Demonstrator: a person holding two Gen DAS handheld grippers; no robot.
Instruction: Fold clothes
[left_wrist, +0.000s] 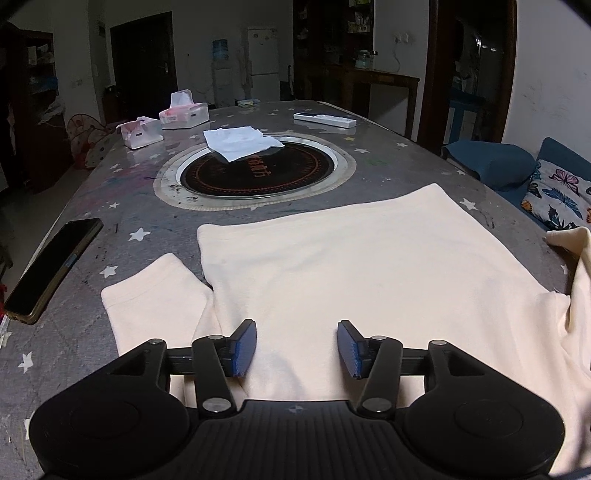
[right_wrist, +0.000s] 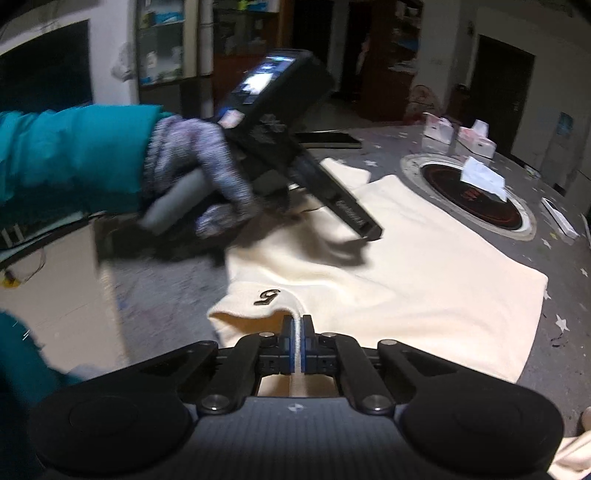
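Cream shirt (left_wrist: 354, 266) spread flat on grey star-print table (left_wrist: 122, 206), long axis running from near edge toward round black cooktop (left_wrist: 258, 171); hem at far end, one short sleeve (left_wrist: 155, 295) pointing out beside phone (left_wrist: 51, 266). Left gripper (left_wrist: 296, 349) poised over cloth, fingers spread wide, holding nothing. Right gripper (right_wrist: 296, 339) pinched tight on fold of fabric beside embroidered dark mark (right_wrist: 267, 295).
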